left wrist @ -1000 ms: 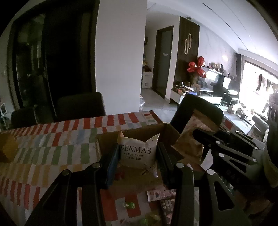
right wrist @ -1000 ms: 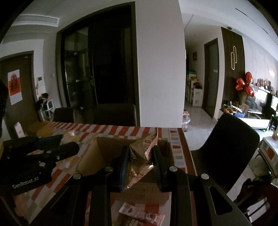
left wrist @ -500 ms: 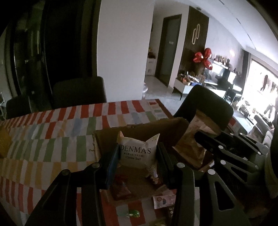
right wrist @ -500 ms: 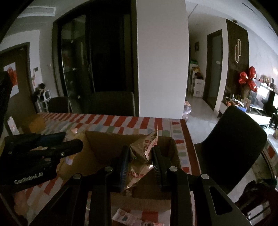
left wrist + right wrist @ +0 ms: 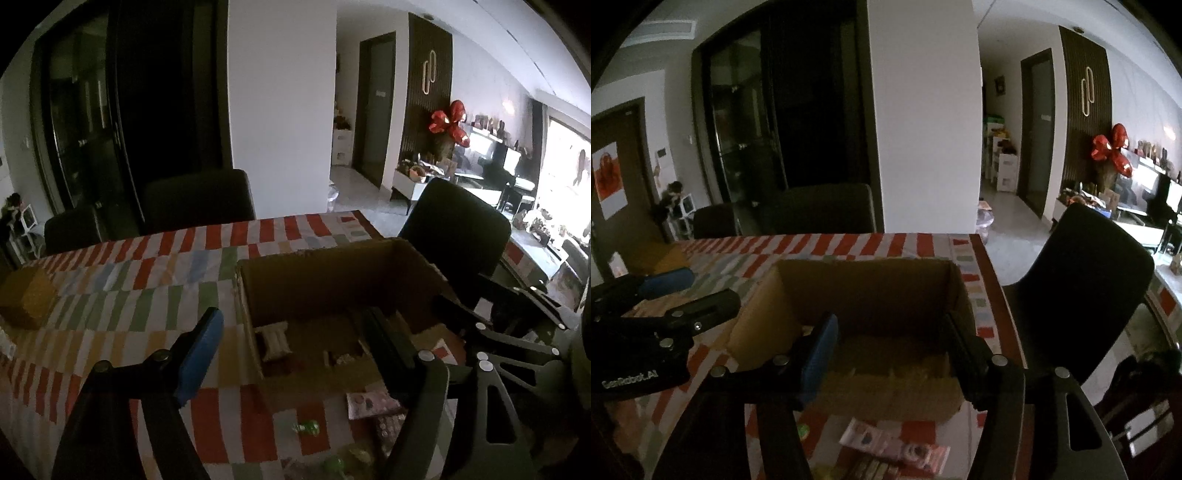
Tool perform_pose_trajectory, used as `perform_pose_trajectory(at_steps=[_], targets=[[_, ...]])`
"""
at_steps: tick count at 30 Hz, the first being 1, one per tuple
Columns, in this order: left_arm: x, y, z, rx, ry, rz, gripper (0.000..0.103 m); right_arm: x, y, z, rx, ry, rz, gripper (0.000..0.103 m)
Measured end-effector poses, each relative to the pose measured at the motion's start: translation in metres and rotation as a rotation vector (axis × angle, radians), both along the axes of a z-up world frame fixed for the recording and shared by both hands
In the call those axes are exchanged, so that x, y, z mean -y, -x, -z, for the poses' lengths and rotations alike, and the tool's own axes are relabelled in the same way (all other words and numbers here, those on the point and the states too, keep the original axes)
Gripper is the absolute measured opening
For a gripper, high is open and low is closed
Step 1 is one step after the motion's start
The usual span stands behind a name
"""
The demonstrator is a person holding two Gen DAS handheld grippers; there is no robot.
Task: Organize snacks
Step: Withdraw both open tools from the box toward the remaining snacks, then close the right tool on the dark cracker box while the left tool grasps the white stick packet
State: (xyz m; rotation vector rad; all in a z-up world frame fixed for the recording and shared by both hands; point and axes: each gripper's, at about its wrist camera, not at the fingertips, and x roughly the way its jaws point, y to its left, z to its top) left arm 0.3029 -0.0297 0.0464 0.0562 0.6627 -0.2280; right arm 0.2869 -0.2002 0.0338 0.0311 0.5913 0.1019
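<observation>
Open cardboard box (image 5: 332, 280) on striped counter (image 5: 147, 280). Left hand-held gripper (image 5: 299, 339) and right hand-held gripper (image 5: 890, 350) poised above box, jaws opening, nothing between them. Small snack packets (image 5: 275, 341) dimly seen inside box, possibly two. More wrapped snacks (image 5: 894, 446) loose on counter, near box's front.

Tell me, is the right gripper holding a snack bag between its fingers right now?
No, the right gripper has nothing between its fingers; its jaws are opening over the cardboard box.
</observation>
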Motion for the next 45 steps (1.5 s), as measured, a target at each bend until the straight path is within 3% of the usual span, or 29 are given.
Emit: perform_pose_trajectory(at_steps=[14, 33, 45], targets=[[-0.011, 0.061, 0.020, -0.049, 0.022, -0.001, 0.081, -0.010, 0.061, 0.011, 0.003, -0.003, -0.009, 0.068], [-0.030, 0.089, 0.111, -0.267, 0.066, -0.035, 0.079, -0.022, 0.084, 0.087, -0.195, 0.019, -0.004, 0.068], [-0.036, 0.082, 0.152, -0.374, 0.092, -0.058, 0.067, -0.029, 0.085, 0.121, -0.287, 0.023, -0.004, 0.068]])
